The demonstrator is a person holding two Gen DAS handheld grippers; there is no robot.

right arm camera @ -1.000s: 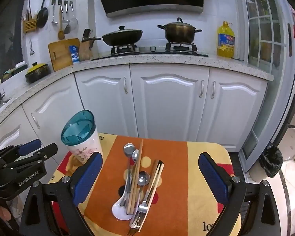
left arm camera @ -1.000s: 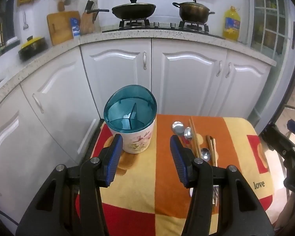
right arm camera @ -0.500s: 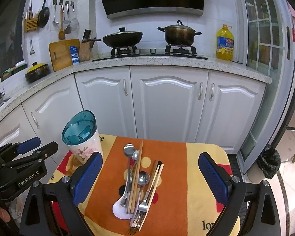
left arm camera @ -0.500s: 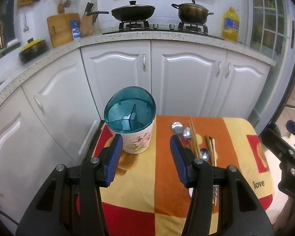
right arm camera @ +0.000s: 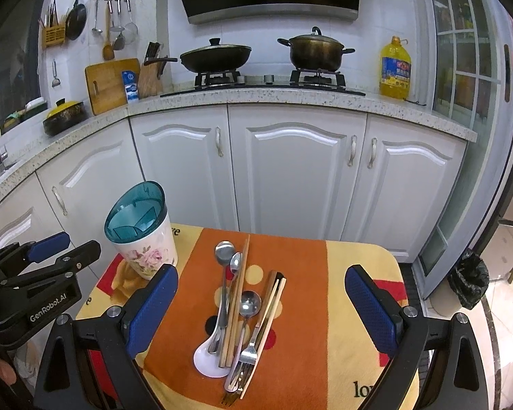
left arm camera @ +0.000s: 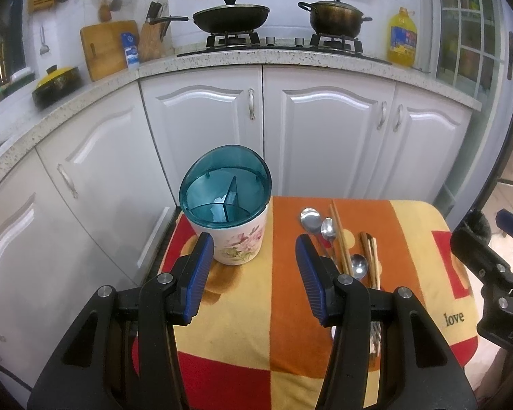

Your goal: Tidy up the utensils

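A floral utensil holder with a teal divided top stands at the cloth's far left. A pile of utensils lies on the orange stripe: metal spoons, wooden chopsticks, a fork and a white spoon. My left gripper is open and empty, hovering in front of the holder. My right gripper is open wide and empty, above the near end of the pile.
The orange, yellow and red cloth covers a small table. White kitchen cabinets stand behind it, with pots on the stove and an oil bottle. A black bin bag sits on the floor at right.
Both views shift only slightly. The grippers stay open and nothing on the table has moved.
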